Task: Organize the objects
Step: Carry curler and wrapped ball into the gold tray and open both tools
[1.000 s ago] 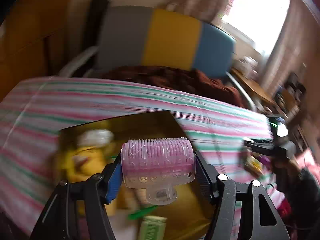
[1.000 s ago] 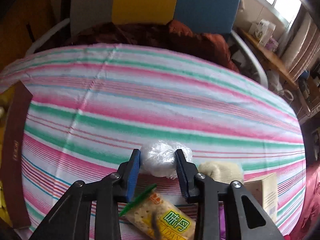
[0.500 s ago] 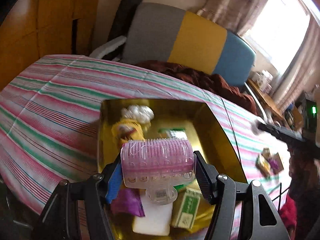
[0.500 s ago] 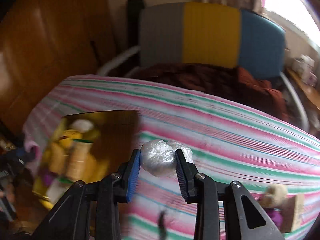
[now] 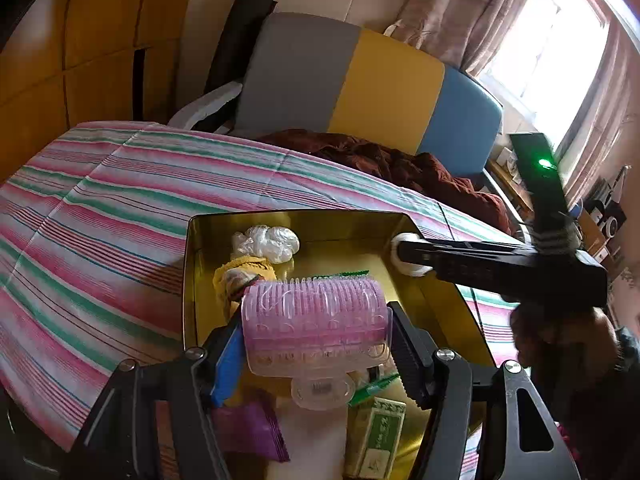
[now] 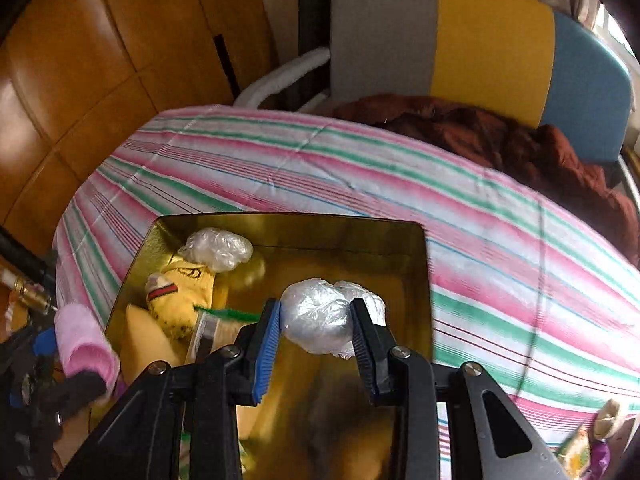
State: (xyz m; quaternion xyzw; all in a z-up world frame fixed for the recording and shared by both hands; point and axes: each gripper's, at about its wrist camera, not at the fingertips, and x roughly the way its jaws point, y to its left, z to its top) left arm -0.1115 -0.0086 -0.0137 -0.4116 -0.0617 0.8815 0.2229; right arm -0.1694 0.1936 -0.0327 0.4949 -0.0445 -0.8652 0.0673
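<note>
Left gripper [image 5: 316, 340] is clamped on the pink hair roller [image 5: 314, 322], poised above the near end of the gold tin [image 5: 186, 280], where a wrapped white bundle [image 5: 266, 242], yellow sock [image 5: 244, 276] and green box [image 5: 378, 436] already lie. Right gripper [image 6: 316, 340] pinches a plastic-wrapped ball [image 6: 320, 320] over the tin's open right side. I'd say mostly packed: both items need dropping, and a few bits [image 6: 580, 440] wait off right.

- Pink hair roller [image 5: 316, 322] with clear bristles
- Gold tin box [image 6: 412, 264]
- Tablecloth [image 6: 500, 232] striped pink, green and white
- Chair back [image 5: 360, 80] in grey, yellow and blue panels
- Yellow sock [image 6: 182, 292]
</note>
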